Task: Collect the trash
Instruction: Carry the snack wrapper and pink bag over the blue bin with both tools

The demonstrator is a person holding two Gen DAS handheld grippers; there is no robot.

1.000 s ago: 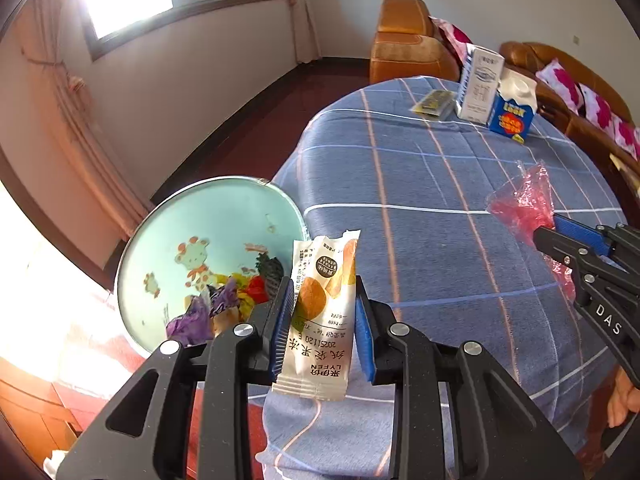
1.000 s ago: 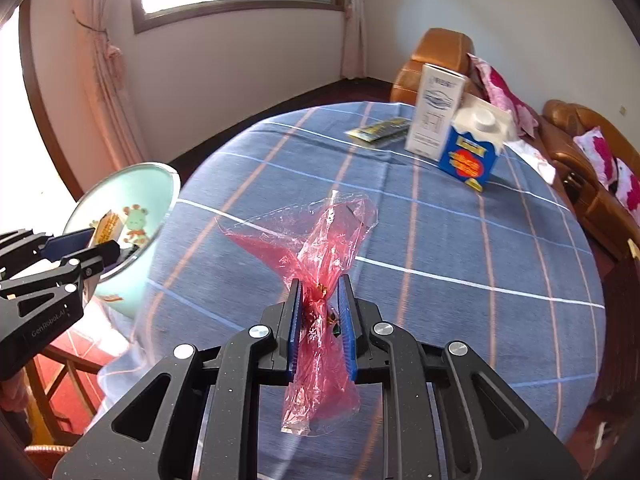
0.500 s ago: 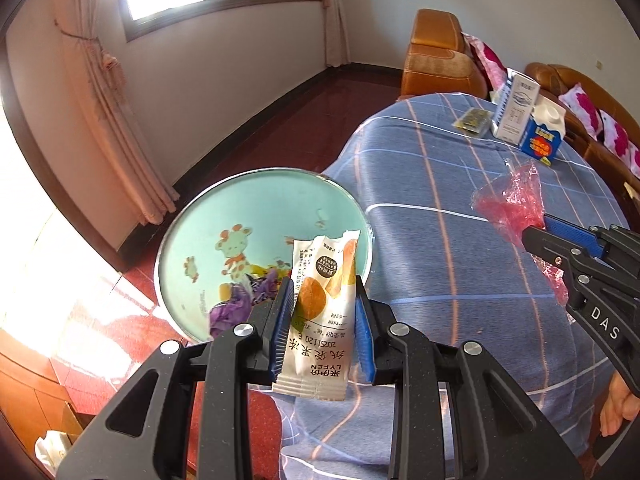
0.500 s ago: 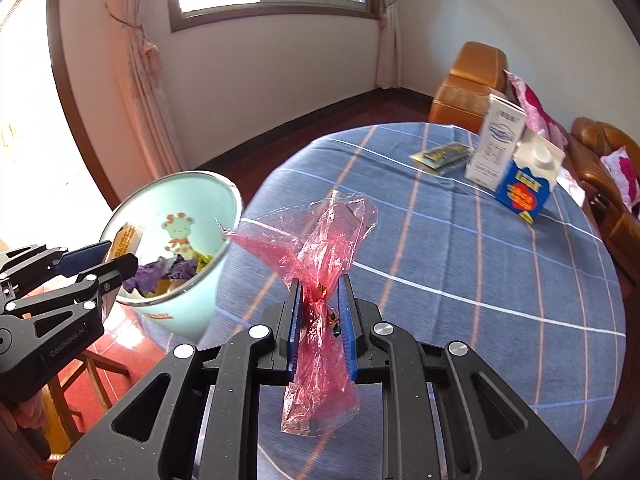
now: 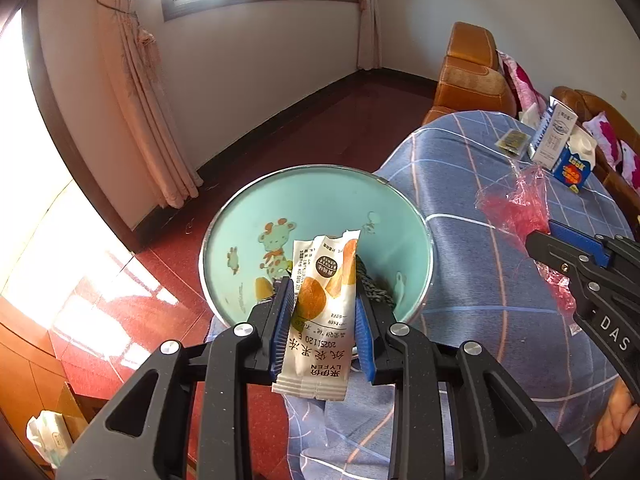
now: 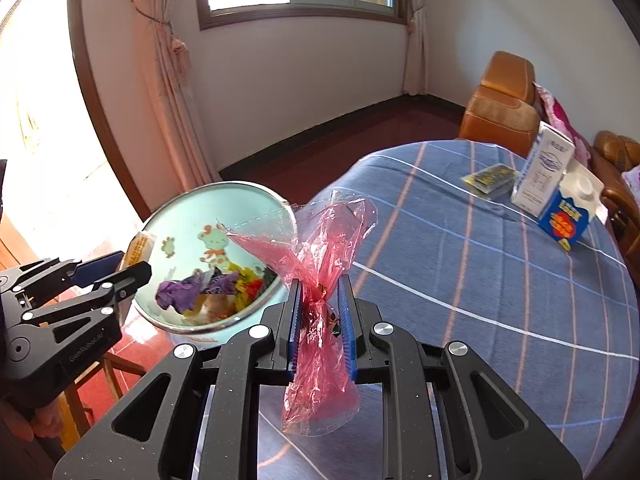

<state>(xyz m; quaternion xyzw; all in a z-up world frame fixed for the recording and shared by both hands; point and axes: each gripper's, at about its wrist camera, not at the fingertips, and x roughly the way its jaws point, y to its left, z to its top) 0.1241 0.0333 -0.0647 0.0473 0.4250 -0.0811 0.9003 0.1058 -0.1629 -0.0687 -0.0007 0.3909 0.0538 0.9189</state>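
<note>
Left gripper (image 5: 322, 320) pinches a snack wrapper (image 5: 320, 312) upright between its pads — hanging over the bin (image 5: 320, 192). Right gripper (image 6: 320, 322) clamps a red plastic bag (image 6: 320, 280) — beside the bin rim, above the table (image 6: 500, 280).

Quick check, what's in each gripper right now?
Left gripper: fingers closed on the white snack packet, in front of the teal bin.
Right gripper: fingers closed on the pink plastic wrapper.
</note>
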